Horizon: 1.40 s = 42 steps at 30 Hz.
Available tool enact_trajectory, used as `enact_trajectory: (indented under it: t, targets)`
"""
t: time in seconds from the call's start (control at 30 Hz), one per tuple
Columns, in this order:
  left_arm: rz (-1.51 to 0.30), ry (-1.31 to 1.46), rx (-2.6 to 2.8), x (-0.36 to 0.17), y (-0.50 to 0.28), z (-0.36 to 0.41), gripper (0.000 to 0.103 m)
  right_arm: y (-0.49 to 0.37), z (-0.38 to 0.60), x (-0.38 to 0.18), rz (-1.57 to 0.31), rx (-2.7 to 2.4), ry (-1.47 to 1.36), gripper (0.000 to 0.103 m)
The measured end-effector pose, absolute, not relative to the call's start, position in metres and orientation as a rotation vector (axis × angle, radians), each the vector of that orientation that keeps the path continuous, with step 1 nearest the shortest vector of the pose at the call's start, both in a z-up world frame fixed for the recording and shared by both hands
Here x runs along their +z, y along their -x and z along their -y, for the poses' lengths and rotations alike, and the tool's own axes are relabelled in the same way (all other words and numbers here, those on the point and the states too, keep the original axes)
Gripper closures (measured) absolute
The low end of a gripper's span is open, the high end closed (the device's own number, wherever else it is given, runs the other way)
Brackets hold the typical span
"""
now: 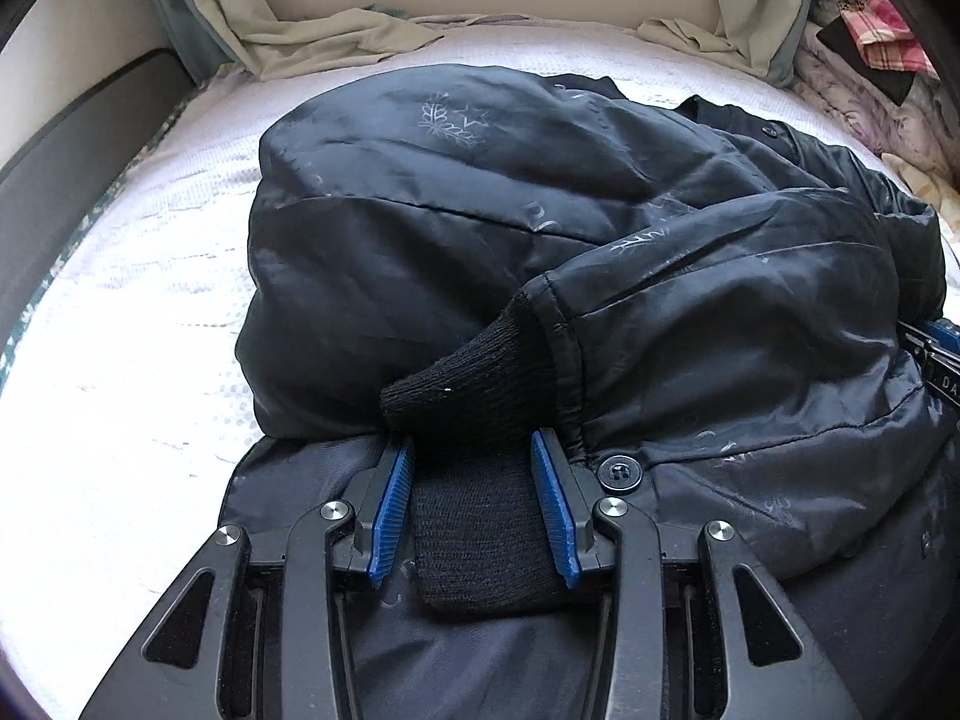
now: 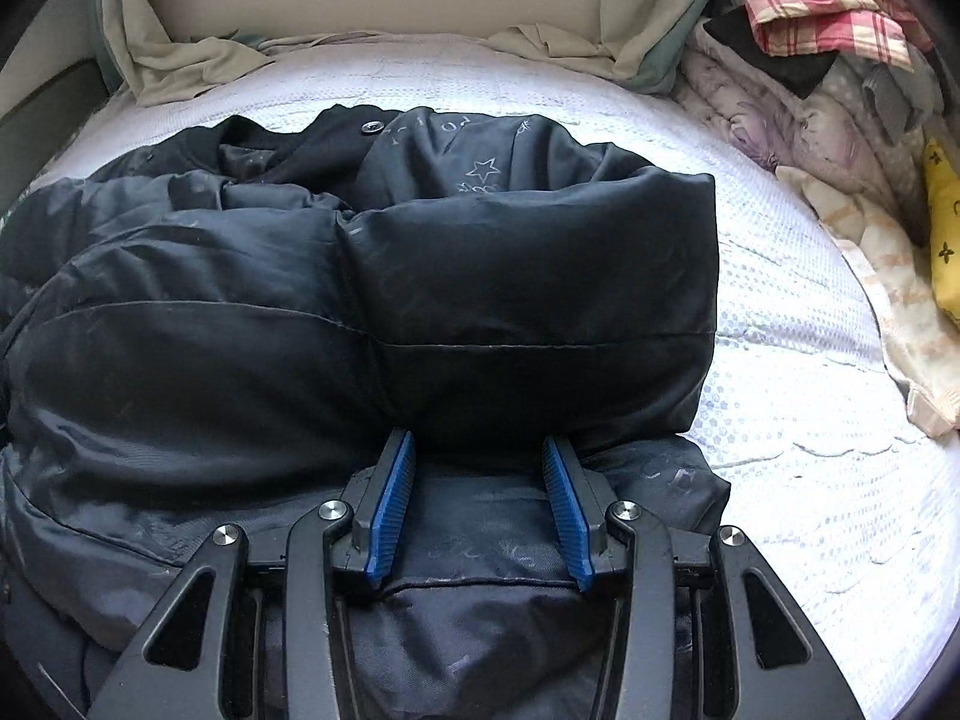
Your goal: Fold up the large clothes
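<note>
A black padded jacket [image 1: 420, 210] [image 2: 510, 264], printed with faint stars and snowflakes, lies folded into a bulky bundle on the bed. In the left wrist view my left gripper [image 1: 472, 441] sits at the near edge of the bundle, its blue pads [image 1: 393, 498] shut on a black knit cuff [image 1: 474, 372] that fills the gap between them. A snap button [image 1: 618, 471] is just right of it. In the right wrist view my right gripper [image 2: 478, 438] is shut on the jacket's dark fabric under the folded-over puffy part.
The white textured mattress cover [image 1: 120, 360] [image 2: 810, 420] shows on both sides of the jacket. A beige sheet [image 1: 336, 36] bunches at the headboard. Piled clothes [image 2: 810, 18] and a yellow cushion [image 2: 945, 246] crowd the right edge. A dark panel [image 1: 72, 138] runs along the left.
</note>
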<state>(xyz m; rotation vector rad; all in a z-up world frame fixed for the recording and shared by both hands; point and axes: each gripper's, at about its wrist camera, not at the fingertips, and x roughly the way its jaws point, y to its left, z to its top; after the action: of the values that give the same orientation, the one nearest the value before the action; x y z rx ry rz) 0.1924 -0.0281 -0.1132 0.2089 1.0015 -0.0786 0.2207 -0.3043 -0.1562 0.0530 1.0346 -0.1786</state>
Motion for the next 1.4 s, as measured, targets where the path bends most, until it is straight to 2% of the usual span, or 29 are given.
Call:
enact_trajectory:
  t: [0.7,0.8,0.87,0.9,1.1,1.17,1.33,1.4]
  targets:
    - [-0.974,-0.255,-0.067,-0.110,-0.187,0.034,0.057,-0.210,0.313,-0.146,-0.974,-0.149,-0.105,0.061]
    - [-0.984,-0.249,-0.068,-0.106,-0.190,0.034,0.056,-0.209,0.313,-0.136,-0.988,-0.135,-0.098,0.053]
    - [-0.996,-0.236,-0.066,-0.101,-0.192,0.032,0.055,-0.205,0.313,-0.123,-0.990,-0.115,-0.110,0.038]
    - [-1.000,-0.228,-0.067,-0.098,-0.193,0.032,0.055,-0.202,0.313,-0.116,-0.979,-0.107,-0.124,0.036]
    - [-1.021,-0.187,-0.075,-0.085,-0.191,0.030,0.054,-0.182,0.324,-0.087,-0.953,-0.110,-0.170,0.034]
    - [-1.022,-0.179,-0.089,-0.079,-0.188,0.031,0.051,-0.176,0.328,-0.084,-0.969,-0.126,-0.159,0.034]
    - [-1.001,-0.163,-0.117,-0.059,-0.170,0.021,0.031,-0.153,0.323,-0.077,-0.977,-0.137,-0.078,0.033]
    - [-0.998,-0.154,-0.121,-0.052,-0.162,0.013,0.029,-0.142,0.321,-0.073,-0.987,-0.137,-0.078,0.031]
